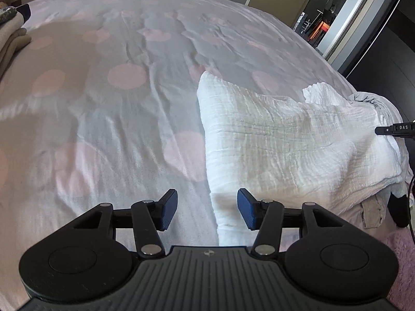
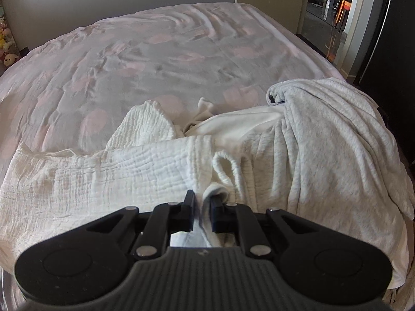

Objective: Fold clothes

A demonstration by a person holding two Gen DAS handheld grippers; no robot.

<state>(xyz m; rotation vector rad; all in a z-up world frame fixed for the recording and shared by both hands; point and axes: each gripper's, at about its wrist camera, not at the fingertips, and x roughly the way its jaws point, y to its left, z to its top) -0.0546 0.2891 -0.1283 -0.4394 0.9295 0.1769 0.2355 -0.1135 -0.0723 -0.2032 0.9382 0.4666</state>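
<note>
Your left tongs (image 1: 207,208) point steeply down over the near edge of the bed (image 1: 109,98), the two blue pads standing well apart with nothing pressed between them; the near left edge of the white crinkled cloth (image 1: 280,140) lies below the gap, not gripped. That cloth is spread flat on the pink-spotted bed cover, running away from you to the right, where the tip of your other tool shows at the right edge of the left wrist view. Your right tongs (image 2: 202,211) also tilt sharply downward, low over the same white crinkled cloth (image 2: 103,178), at its bunched end. Their jaws stand only a narrow way apart, and a fold of white fabric sits in the gap; whether the pads actually press on it you cannot tell from here. Just beside that bunch on the right, a grey garment (image 2: 332,155) lies heaped on the corner of the bed, draping over the edge. Some folded beige cloth (image 1: 13,36) sits at the far left of the bed.
</note>
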